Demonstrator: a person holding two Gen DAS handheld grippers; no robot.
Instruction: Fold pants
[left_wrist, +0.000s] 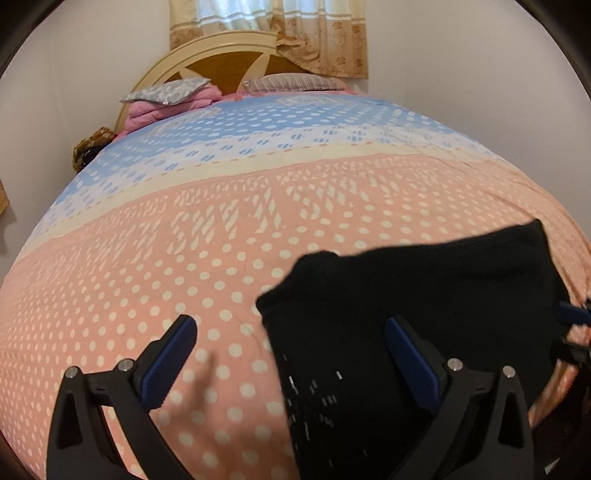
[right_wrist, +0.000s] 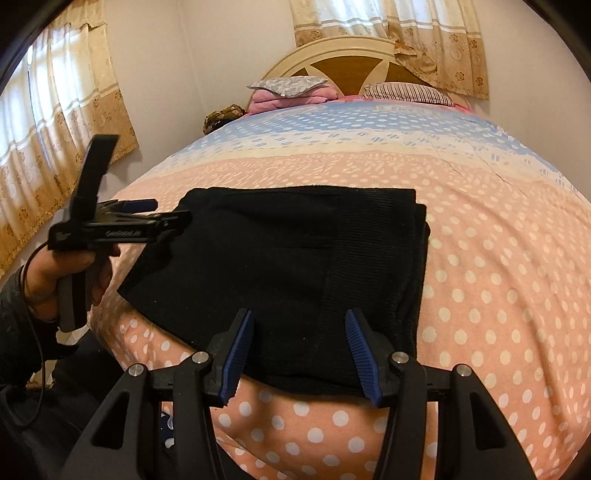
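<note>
The black pants (right_wrist: 288, 266) lie folded into a compact rectangle on the polka-dot bedspread (right_wrist: 480, 258). They fill the lower right of the left wrist view (left_wrist: 424, 295). My right gripper (right_wrist: 300, 325) is open, its blue pads just above the near edge of the pants, holding nothing. My left gripper (left_wrist: 291, 332) is open and empty, hovering at the left edge of the pants; its right finger is over the cloth. In the right wrist view it (right_wrist: 166, 214) shows side-on at the far left corner of the pants, held in a hand.
Pillows (right_wrist: 288, 86) and a pink folded blanket (right_wrist: 291, 99) lie by the wooden headboard (right_wrist: 351, 62). Curtains (right_wrist: 55, 147) hang on the left wall and behind the bed. The right gripper's tip (left_wrist: 572, 314) shows at the right rim of the left wrist view.
</note>
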